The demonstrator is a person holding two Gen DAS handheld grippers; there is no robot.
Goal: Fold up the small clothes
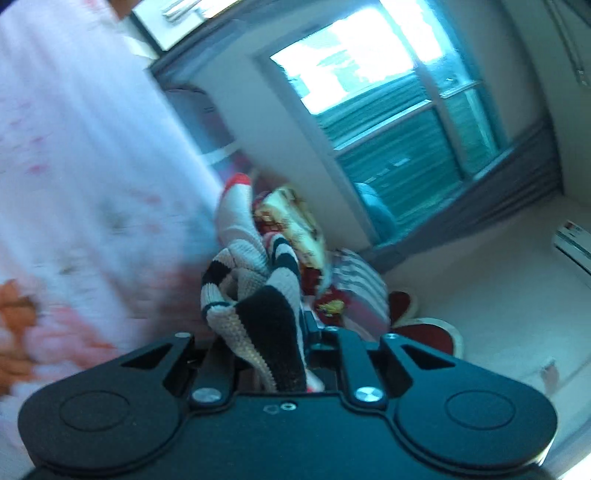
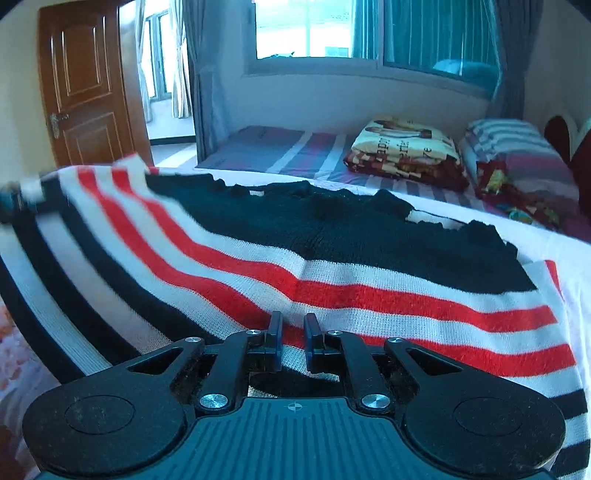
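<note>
A bed [image 2: 554,254] covered by a white sheet with reddish floral print was seen filling the lower part of both views, with a second striped bed [image 2: 295,147] beyond it beneath a wide window [image 2: 314,33] framed by grey curtains. A brown wooden door [image 2: 88,85] was shown standing open at the far left of the right wrist view. On the far bed, a folded printed blanket [image 2: 402,151] was laid beside a striped pillow [image 2: 506,140].

A knitted sweater [image 2: 295,266], striped in black, white and red with a large black panel, was spread across the near bed, its left side lifted off the sheet and blurred. The right gripper [image 2: 293,343] was positioned at the sweater's near hem; its jaws were nearly closed, with knit fabric seen between and under them, though it could not be told with certainty that the hem was pinched.

In the left wrist view, which was tilted and blurred, the left gripper [image 1: 266,354] was seen with its jaws closed on a bunched fold of the same sweater [image 1: 255,295], raised clear of the sheet.
</note>
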